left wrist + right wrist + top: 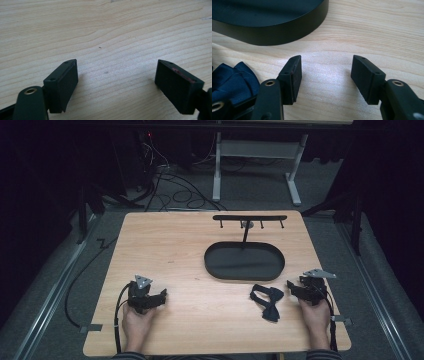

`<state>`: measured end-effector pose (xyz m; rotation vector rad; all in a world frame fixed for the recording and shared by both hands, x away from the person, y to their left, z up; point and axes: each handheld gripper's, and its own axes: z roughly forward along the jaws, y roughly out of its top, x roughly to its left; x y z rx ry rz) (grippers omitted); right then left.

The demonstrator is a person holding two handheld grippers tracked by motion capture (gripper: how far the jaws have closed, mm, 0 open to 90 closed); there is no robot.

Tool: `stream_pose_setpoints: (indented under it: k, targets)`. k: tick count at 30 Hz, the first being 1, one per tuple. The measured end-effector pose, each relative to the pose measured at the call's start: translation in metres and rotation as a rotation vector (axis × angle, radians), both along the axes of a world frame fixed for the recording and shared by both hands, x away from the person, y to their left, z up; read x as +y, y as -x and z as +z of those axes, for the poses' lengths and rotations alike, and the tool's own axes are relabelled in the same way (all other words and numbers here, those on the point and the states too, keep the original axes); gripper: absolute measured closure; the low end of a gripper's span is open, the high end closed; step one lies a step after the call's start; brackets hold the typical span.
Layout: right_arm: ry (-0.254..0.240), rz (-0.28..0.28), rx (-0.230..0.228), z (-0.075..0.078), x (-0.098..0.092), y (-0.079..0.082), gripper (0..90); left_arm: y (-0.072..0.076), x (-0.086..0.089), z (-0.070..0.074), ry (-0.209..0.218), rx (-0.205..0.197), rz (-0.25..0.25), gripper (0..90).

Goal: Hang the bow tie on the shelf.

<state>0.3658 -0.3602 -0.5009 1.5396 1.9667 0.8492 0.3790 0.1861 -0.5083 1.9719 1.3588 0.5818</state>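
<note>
A dark blue bow tie lies on the wooden table near its front right, just left of my right gripper. That gripper is open, resting low over bare wood, with the bow tie beside its left jaw and apart from it. Behind the bow tie stands a black oval tray carrying a post with a hook bar; the tray's wall sits ahead of the right jaws. My left gripper rests at the front left, open, with only wood grain between its jaws.
A grey desk frame and loose cables lie on the floor beyond the table's far edge. Metal rails run along both sides of the table. Each gripper's cable trails back toward the front edge.
</note>
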Motion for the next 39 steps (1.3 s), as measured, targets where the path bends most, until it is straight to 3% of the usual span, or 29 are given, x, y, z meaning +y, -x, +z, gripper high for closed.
stream_pose_setpoints:
  k: [31,33,34,35,39]
  targets:
    - [-0.001,0.007,0.003,0.0003,0.0004,0.0001,43.2,0.0002,0.0003,0.0002,0.004,0.001,0.003,19.9]
    - [-0.010,-0.011,-0.002,0.0004,-0.0009,0.0015,50.1,0.0004,0.0004,0.0002,0.005,0.001,0.003,20.0]
    - [-0.010,-0.011,-0.002,0.0004,-0.0009,0.0015,50.1,0.0004,0.0004,0.0002,0.005,0.001,0.003,20.1]
    - [-0.045,-0.014,-0.003,0.0007,-0.0036,0.0025,52.7,0.0004,0.0004,0.0002,0.005,0.001,0.003,20.1]
    - [-0.057,0.000,-0.027,0.0046,-0.0035,0.0090,56.0,0.0003,0.0004,0.0002,0.005,0.001,0.004,20.2]
